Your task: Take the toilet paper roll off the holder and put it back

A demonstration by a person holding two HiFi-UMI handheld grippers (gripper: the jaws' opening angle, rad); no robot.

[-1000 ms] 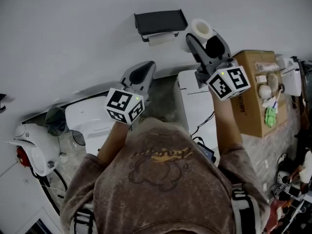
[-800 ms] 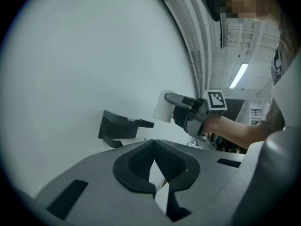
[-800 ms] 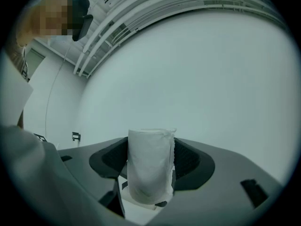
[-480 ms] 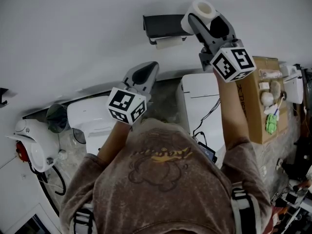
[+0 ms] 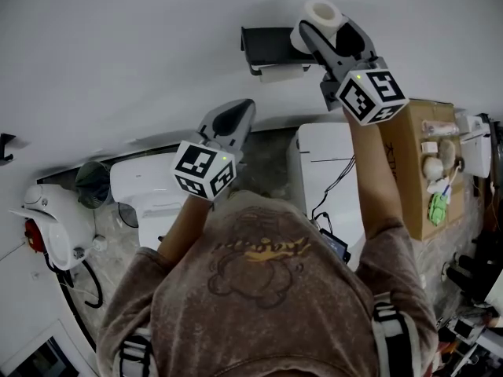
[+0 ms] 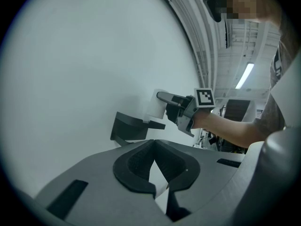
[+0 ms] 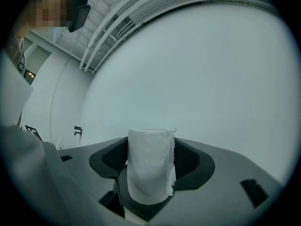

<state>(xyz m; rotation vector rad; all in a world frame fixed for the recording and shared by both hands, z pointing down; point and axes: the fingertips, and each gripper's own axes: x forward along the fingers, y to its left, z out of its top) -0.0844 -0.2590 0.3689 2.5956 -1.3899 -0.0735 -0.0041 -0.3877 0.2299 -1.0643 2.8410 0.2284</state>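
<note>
R gripper (image 5: 314,34) jaws are clamping the white toilet paper roll (image 7: 149,166), holding it off and just beside the black wall-mounted holder (image 5: 266,44). L gripper (image 6: 154,147) jaws are sitting together, empty. Judged: roll coming off or going back; refit needs lining up w/ holder.

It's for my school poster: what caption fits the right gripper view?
Right gripper clamps an upright toilet paper roll before a plain white wall.

One toilet paper roll (image 5: 324,10) is counted, and one black holder (image 5: 266,42). Two tongs are seen, the left tongs (image 5: 242,107) and the right tongs (image 5: 314,23), each bearing one marker cube (image 5: 202,170). One cardboard box (image 5: 407,163) and one person (image 5: 267,289) are counted.
</note>
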